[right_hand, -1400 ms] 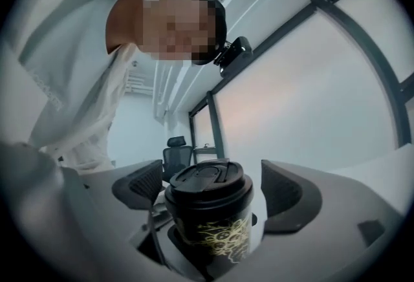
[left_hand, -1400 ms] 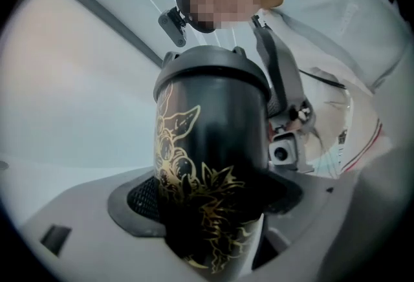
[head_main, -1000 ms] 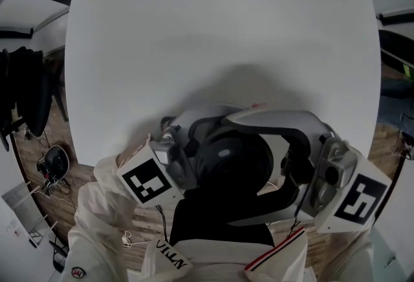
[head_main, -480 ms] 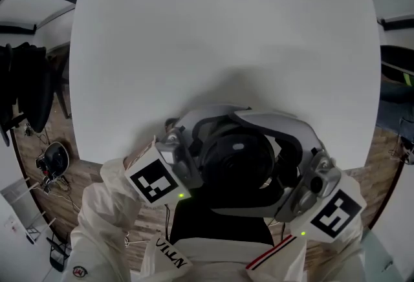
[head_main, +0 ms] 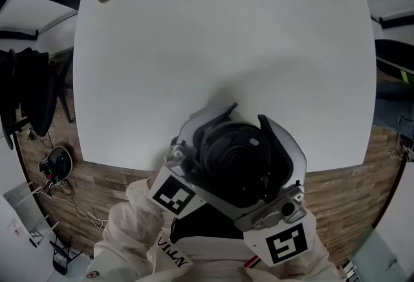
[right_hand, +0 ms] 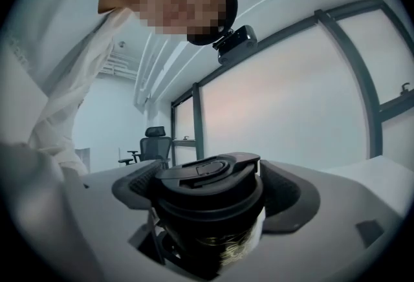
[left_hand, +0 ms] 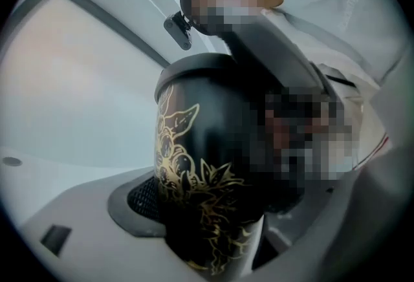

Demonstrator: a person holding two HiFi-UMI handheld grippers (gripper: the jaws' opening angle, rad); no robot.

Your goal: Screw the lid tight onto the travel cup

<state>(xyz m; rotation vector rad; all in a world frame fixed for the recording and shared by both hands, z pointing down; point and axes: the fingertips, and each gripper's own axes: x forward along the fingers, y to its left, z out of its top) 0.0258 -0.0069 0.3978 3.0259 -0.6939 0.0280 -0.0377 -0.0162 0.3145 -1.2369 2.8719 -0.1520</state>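
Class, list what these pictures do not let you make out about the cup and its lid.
- Head view: the lid and the jaws around it hide the body of the cup.
- Left gripper view: a mosaic patch covers the cup's right side; the jaws hide its base.
- Right gripper view: the lid's rim hides the thread, so how tight it sits cannot be told.

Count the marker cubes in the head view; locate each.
2. One cube on the left gripper, lower left of the travel cup; the other on the right gripper, lower right.
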